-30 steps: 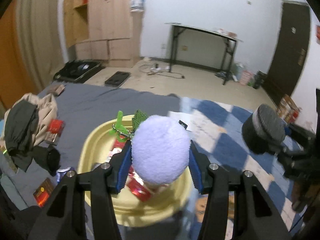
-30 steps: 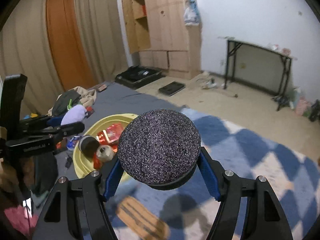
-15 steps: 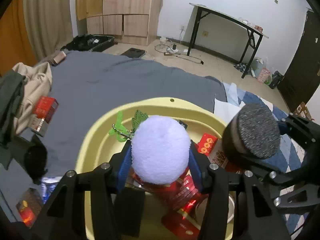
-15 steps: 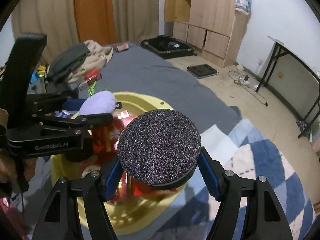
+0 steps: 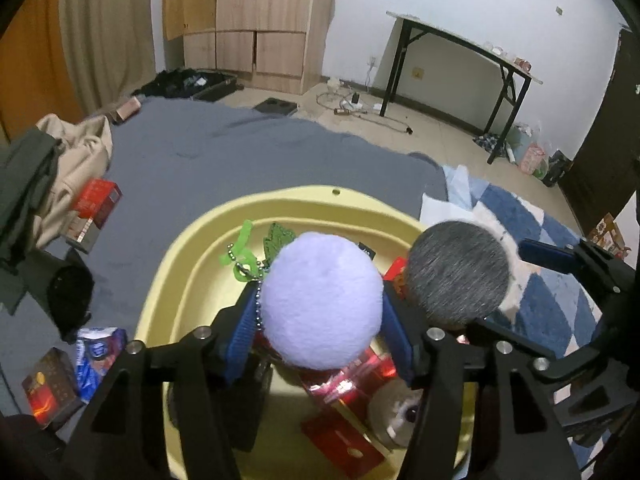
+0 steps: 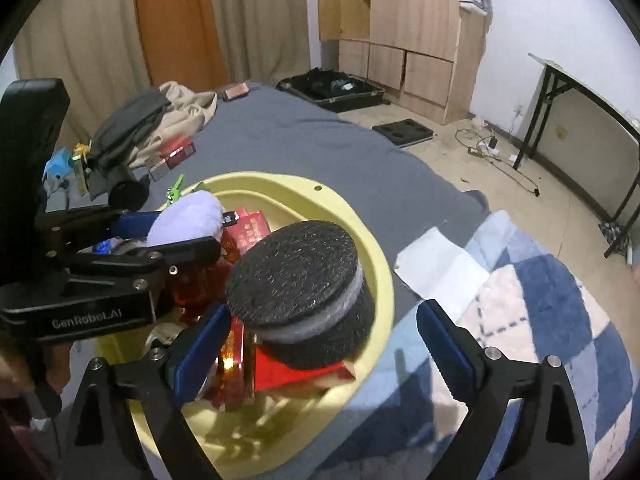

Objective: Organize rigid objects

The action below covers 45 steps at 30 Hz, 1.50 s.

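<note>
Our right jaws are standing wide apart, with nothing between them: the round black disc with a grey foam layer (image 6: 298, 280) is sitting just ahead of them, tilted on the red boxes (image 6: 304, 372) inside the pale yellow plastic basin (image 6: 380, 280), and touching neither pad. We are judging that the right gripper (image 6: 320, 344) is letting it go here because the basin is the collecting place for the loose things.

Our left jaws are pressing in on the lilac fluffy pompom ball (image 5: 322, 300), both blue pads snug against its sides, and the left gripper (image 5: 320, 332) is holding it above the basin's middle, so the ball is hanging over the red boxes and not lying among them yet. A bead chain with green tags (image 5: 244, 252) is dangling beyond the left-hand pad.

Seen from the left wrist, the black disc is sitting just to the right of these jaws, and the two grippers are crowding each other over the basin; we are thinking that opening the left jaws could knock the disc. Beneath the jaws the basin is already filling with red packets and a roll of tape (image 5: 394, 412). Further off to the left, on the grey bedcover (image 5: 240, 152), a red carton (image 5: 96, 204), a blue packet (image 5: 100, 354) and a heap of clothes (image 5: 48, 168) are lying outside the basin.
</note>
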### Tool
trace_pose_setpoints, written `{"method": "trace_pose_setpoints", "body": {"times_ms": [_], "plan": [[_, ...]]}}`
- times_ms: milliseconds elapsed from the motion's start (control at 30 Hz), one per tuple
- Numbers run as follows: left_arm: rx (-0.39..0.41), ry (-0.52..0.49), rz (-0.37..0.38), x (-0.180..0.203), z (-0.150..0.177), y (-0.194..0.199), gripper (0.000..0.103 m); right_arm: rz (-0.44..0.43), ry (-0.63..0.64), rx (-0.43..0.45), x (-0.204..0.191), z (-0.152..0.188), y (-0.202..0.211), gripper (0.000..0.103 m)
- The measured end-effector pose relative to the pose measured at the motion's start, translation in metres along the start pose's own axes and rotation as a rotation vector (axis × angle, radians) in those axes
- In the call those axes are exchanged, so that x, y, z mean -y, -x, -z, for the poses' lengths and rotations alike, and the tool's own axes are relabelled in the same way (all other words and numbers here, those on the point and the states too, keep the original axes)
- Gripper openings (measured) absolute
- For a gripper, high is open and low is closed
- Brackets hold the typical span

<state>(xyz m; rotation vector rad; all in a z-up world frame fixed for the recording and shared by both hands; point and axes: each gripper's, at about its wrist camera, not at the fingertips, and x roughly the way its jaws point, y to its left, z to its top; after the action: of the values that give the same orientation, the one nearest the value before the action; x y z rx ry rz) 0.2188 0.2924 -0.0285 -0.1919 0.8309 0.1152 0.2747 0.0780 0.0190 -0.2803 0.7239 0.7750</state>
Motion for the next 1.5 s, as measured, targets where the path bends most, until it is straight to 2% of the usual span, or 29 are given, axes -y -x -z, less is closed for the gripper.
{"method": "trace_pose_setpoints", "body": {"times_ms": [67,100,167,233,333,433,700,800,867,933,1033,1167,1267,1367,1500], "plan": [[0.016,0.008,0.000,0.003,-0.001,0.013,0.078,0.004,-0.019,0.020,0.005,0.006,0.024,0.102],[0.030,0.012,0.003,0.006,-0.002,0.021,0.082,0.011,-0.024,0.034,0.008,0.009,0.039,0.103],[0.060,0.018,0.012,0.017,0.000,0.043,0.097,0.025,-0.025,0.058,0.010,0.016,0.064,0.103],[0.081,0.035,0.039,0.033,0.008,0.067,0.103,0.042,-0.040,0.079,0.014,0.027,0.094,0.103],[0.103,0.040,0.085,0.062,0.026,0.102,0.103,0.045,-0.095,0.058,0.022,0.049,0.131,0.103],[0.106,0.012,0.101,0.091,0.046,0.131,0.103,0.060,-0.119,0.067,0.025,0.073,0.176,0.103],[0.120,-0.022,0.089,0.144,0.093,0.180,0.103,0.130,-0.091,0.058,0.017,0.118,0.275,0.103],[0.128,0.005,0.083,0.151,0.100,0.189,0.103,0.140,-0.088,0.057,0.013,0.128,0.297,0.103],[0.144,0.028,0.048,0.151,0.103,0.193,0.103,0.138,-0.090,0.058,0.013,0.132,0.304,0.103],[0.187,0.065,-0.033,0.150,0.111,0.197,0.103,0.131,-0.091,0.062,0.014,0.134,0.304,0.103],[0.203,0.158,-0.091,0.141,0.122,0.190,0.103,0.124,-0.071,0.067,0.019,0.134,0.283,0.103],[0.166,0.266,-0.182,0.133,0.141,0.161,0.103,0.120,-0.026,0.065,0.027,0.133,0.234,0.103],[0.145,0.322,-0.202,0.127,0.158,0.131,0.103,0.101,0.039,0.056,0.028,0.130,0.189,0.103],[0.078,0.369,-0.253,0.117,0.160,0.097,0.103,0.073,0.068,0.044,0.029,0.122,0.145,0.103],[0.098,0.418,-0.338,0.107,0.160,0.072,0.103,0.064,0.117,0.041,0.031,0.114,0.092,0.103]]}}
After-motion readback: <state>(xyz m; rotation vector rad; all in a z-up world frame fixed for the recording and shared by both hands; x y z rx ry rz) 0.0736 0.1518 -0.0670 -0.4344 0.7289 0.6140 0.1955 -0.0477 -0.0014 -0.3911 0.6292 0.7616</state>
